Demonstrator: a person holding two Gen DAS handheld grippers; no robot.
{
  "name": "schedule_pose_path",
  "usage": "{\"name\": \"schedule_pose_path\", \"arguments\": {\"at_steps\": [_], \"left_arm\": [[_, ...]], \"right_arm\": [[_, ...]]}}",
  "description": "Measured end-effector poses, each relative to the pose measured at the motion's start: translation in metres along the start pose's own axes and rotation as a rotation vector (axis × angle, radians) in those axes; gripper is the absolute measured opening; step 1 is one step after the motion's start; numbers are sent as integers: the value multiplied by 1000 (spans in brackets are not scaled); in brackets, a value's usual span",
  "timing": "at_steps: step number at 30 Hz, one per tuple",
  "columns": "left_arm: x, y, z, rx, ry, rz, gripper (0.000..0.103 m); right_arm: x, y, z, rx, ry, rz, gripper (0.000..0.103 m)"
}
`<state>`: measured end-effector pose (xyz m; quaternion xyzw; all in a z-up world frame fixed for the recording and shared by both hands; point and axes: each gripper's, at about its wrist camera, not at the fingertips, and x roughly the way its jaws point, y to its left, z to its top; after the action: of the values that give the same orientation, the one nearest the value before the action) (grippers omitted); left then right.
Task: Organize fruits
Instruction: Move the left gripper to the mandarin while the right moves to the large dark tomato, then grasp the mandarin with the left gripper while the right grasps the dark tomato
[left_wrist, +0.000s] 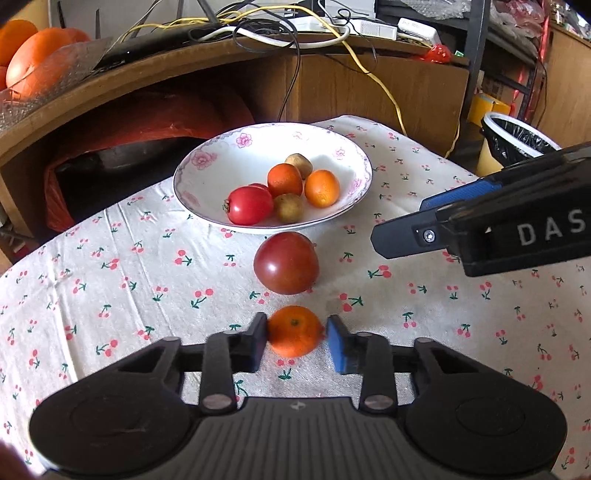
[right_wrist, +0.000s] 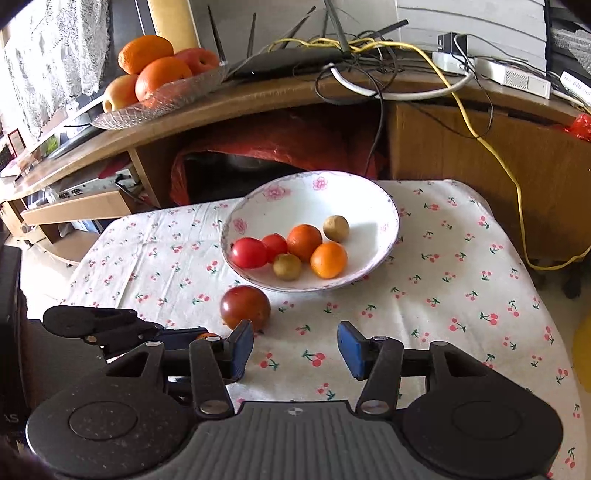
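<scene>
Left wrist view: the left gripper (left_wrist: 296, 341) has its fingers (left_wrist: 255, 341) bracketing a small orange mandarin (left_wrist: 294, 331) that sits on the desk (left_wrist: 110, 288), which is covered by a white cloth printed with cherries. The left pad looks to be touching the peel, the right blue pad is just beside it, so whether the grip is fully closed on the fruit cannot be told. At 12 o'clock from the mandarin, near it, lies a large dark-red tomato (left_wrist: 286, 263), smooth and glossy. Beyond that stands a glazed white bowl (left_wrist: 207, 177) with pink flowers on its rim, holding two red tomatoes, two mandarins and two small brown fruits. The right gripper (left_wrist: 399, 236) enters at 3 o'clock, above the cloth.

The mandarin should be light, with a soft, slightly dimpled peel that yields; a gentle squeeze across its widest part, as the pads now stand, seems best. The tomato is likely heavier, slick and easy to bruise.

Right wrist view: the right gripper (right_wrist: 295, 349) is wide open, nothing between its blue pads, over bare cloth. The tomato (right_wrist: 245, 307) lies at 11 o'clock, just beyond the left fingertip. The bowl (right_wrist: 369, 195) stands at 12 o'clock. A glimpse of the mandarin (right_wrist: 207, 335) shows at 9 o'clock in the other gripper.
</scene>
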<state>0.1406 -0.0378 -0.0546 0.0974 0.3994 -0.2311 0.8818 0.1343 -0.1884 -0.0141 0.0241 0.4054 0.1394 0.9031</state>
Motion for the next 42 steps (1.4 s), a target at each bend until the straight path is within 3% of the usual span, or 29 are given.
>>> {"name": "schedule_pose_path", "arguments": {"at_steps": [12,23,25,33,42], "left_arm": [[-33,29,-30,-29,6,27,38],[-48,45,-38,-45,-11,24,39],[-47,45,-38,-45,-11,22,39],[-47,35,-35,-23,-16,1,39],[-56,0,-44,18,-3,-40,39]], "right_arm": [[22,19,1,-15,12,79,46],[67,47,5,-9,20,9,46],[69,47,7,0,22,-13,37],[34,36,-9,-14,75,3,36],[-34,25,-66,-59,139,-23,36]]}}
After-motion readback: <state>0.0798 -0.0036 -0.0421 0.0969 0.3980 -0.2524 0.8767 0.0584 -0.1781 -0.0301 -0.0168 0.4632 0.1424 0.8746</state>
